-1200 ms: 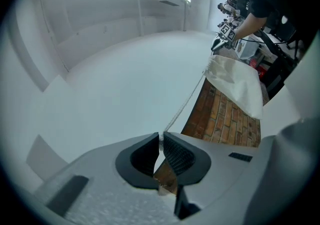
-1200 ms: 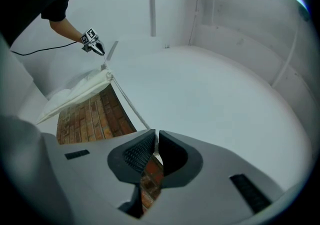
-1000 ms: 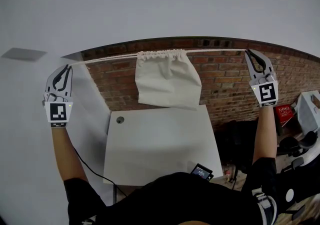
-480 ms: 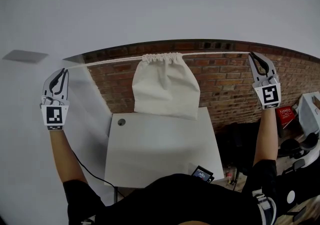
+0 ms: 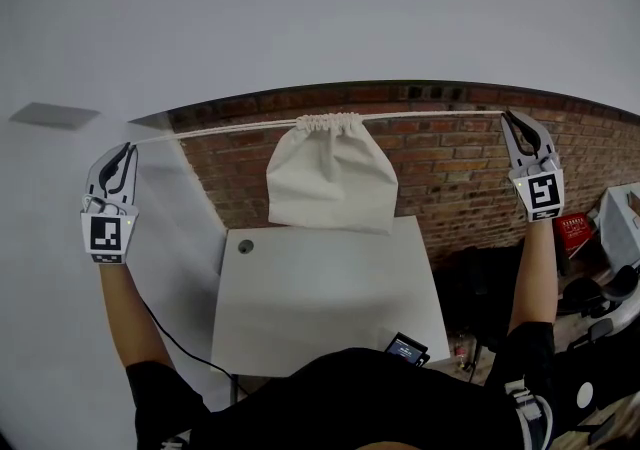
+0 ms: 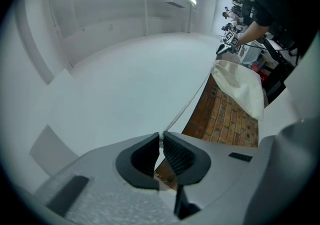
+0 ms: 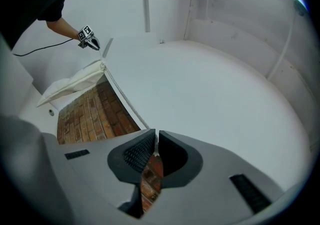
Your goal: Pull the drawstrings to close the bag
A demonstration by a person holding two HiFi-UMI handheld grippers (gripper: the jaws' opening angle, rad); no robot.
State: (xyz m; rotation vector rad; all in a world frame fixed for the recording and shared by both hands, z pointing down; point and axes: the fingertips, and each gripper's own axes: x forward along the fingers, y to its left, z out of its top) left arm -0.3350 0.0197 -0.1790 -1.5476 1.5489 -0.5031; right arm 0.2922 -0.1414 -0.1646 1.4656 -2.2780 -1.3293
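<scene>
Bag: the cream cloth drawstring bag (image 5: 330,183) hangs in the air at 12 o'clock, over the far edge of the white rectangular bench (image 5: 330,303). Its mouth is puckered into tight gathers.
Drawstrings: thin white cords (image 5: 430,118) run taut and nearly level from the gathers toward 9 and 3 o'clock.
Person's left: the grey two-jaw left gripper (image 5: 127,148) is at 9 o'clock of the bag, well apart from it, with its ribbed black pads pinching a cord end.
Person's right: the matching right gripper (image 5: 511,116) is at 3 o'clock, well apart, its jaws pressed onto the other cord.
Markings: each gripper's marker cube (image 5: 107,234) shows a black-and-white square pattern.
Screen: a small dark device (image 5: 405,345) sits at the bench's 5 o'clock edge, its display too small to read.
Backdrop: a red brick wall (image 5: 450,173).
</scene>
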